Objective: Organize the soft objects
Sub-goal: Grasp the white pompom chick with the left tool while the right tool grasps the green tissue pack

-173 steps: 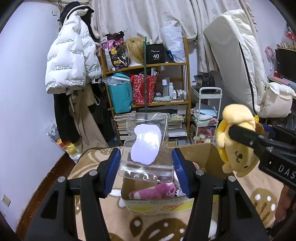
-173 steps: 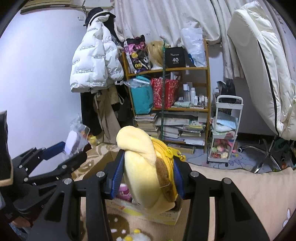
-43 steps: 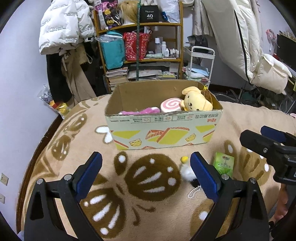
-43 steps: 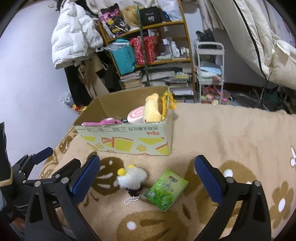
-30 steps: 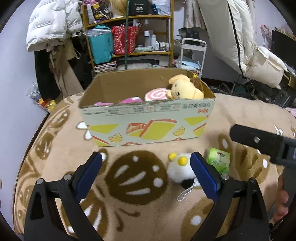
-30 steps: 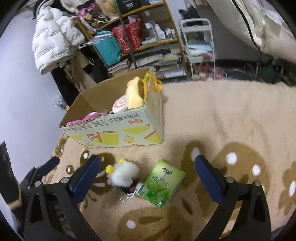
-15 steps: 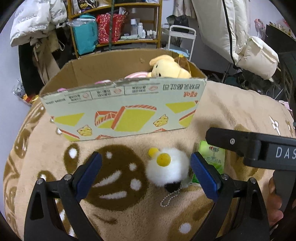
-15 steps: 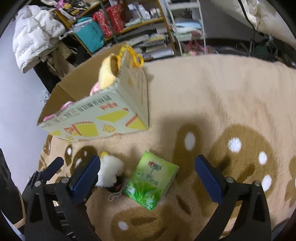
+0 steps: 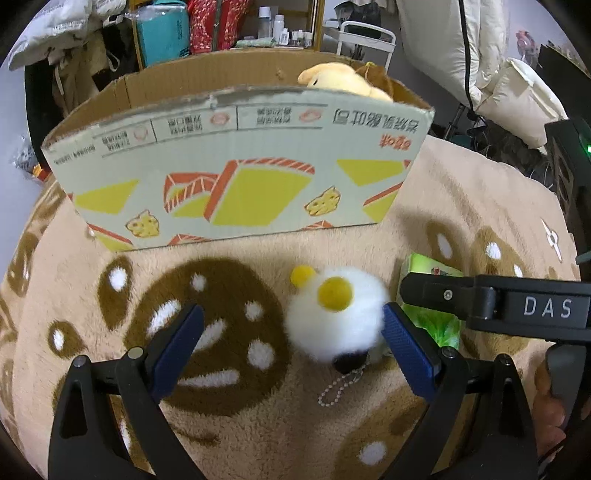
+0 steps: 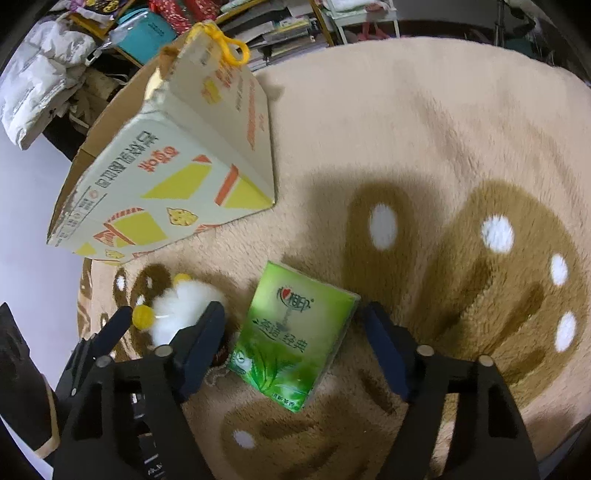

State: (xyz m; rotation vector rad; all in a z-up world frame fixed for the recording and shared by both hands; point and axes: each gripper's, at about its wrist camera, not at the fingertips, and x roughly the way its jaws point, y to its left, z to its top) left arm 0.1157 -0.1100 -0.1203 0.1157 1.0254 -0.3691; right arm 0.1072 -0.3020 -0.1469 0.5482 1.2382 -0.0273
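A white fluffy pom-pom charm with yellow balls and a bead chain lies on the rug in front of the cardboard box. My left gripper is open around it, the charm close to the right finger. A green tissue pack lies to the charm's right; it also shows in the left wrist view. My right gripper is open with the pack between its fingers. The charm also shows in the right wrist view. A yellow plush dog sits in the box.
The beige rug with brown paw patterns spreads to the right. Shelves with bags and bottles, a white trolley and a folded white mattress stand behind the box.
Both grippers have moved down and forward toward the rug. The left one now brackets the white charm, the right one brackets the green tissue pack. Both stay open.
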